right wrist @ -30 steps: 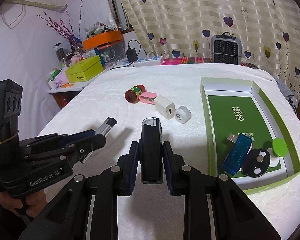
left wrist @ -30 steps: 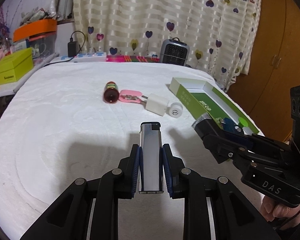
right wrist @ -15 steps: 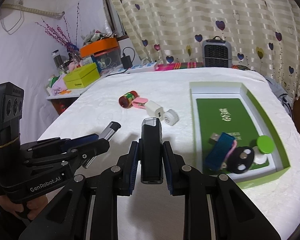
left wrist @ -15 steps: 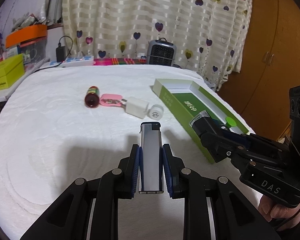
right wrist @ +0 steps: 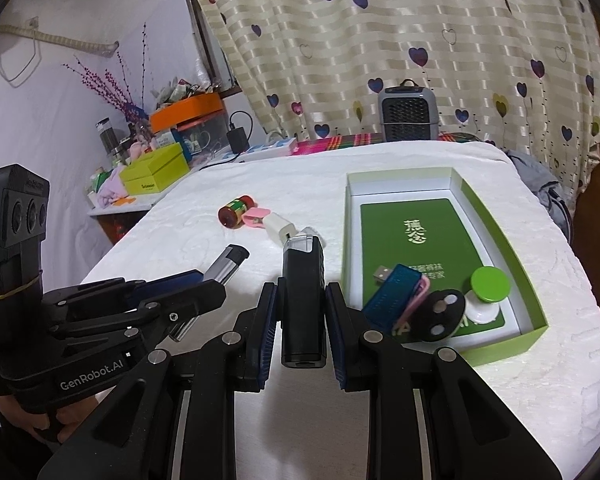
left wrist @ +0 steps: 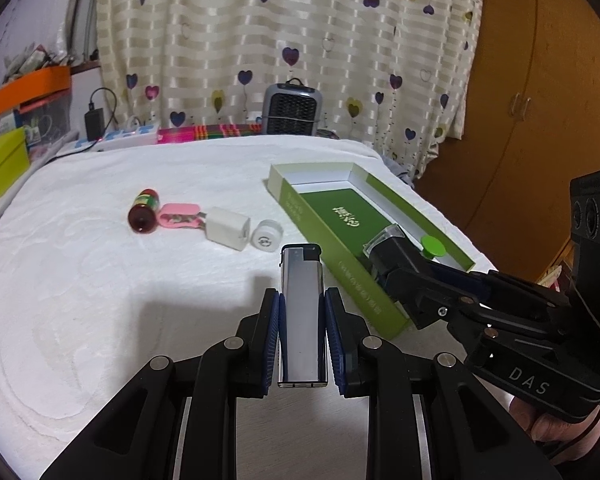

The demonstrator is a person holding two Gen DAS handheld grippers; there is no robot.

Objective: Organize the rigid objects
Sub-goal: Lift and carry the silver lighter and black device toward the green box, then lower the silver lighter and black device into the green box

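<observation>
I am working over the white-covered bed [left wrist: 100, 300], with the green box [right wrist: 496, 240] lying open along its right edge. Over the last second both my claws have been swinging toward that box: in the left wrist view it has slid from the far right to just ahead of me, so I judge both loads are about to go in. My left gripper [left wrist: 302, 312] is clamping the silver lighter [left wrist: 302, 312] upright between its blue pads, short of the box's near left wall. My right gripper [right wrist: 302, 312] is pinching the black lighter [right wrist: 303, 304] the same way, beside the box's near left corner. Inside the near end are lying a blue USB stick [right wrist: 396, 294], a black disc [right wrist: 444, 314] and a green cap [right wrist: 490, 285]. Waiting at mid-bed are a white charger [left wrist: 227, 227], a pink clip [left wrist: 178, 216], a red bottle [left wrist: 143, 215] and a white cap [left wrist: 266, 235].
</observation>
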